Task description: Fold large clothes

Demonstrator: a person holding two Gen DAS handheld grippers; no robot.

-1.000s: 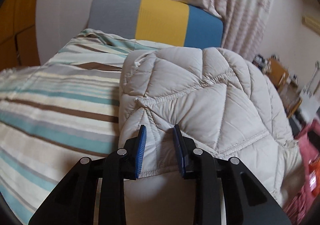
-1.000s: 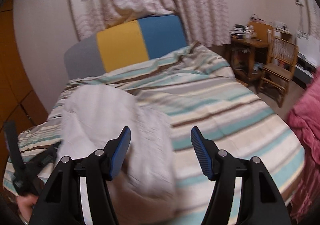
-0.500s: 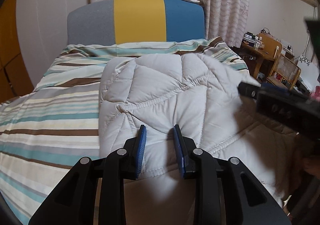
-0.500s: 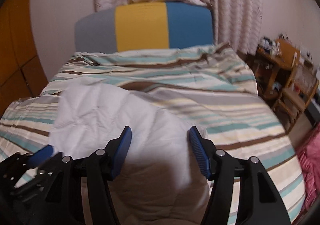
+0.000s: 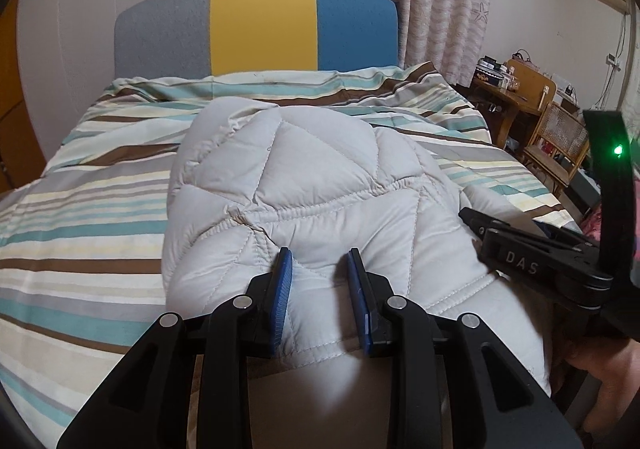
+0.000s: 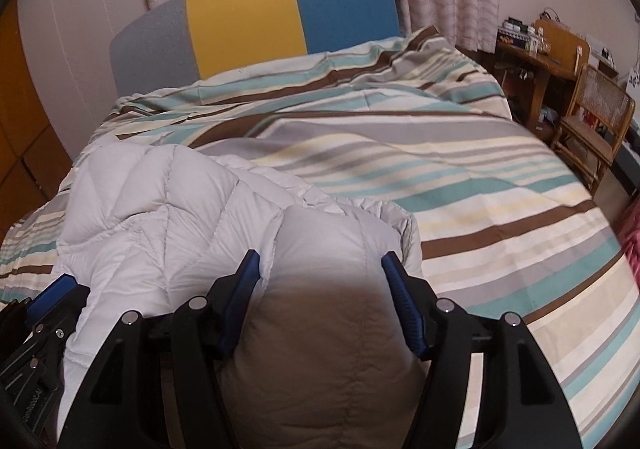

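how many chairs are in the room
1. A wooden chair with a woven back stands to the right of the bed, beside the desk. More may be hidden outside both views.

Dim, soft room light – no glare. Dark shadow low down between the fingers. Sharp in the middle, bent and black at the round edges.

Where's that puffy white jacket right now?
The puffy white jacket lies on the striped bedspread, below the colour-block headboard. Its near edge is between the left tool, and a fold is in the right tool.
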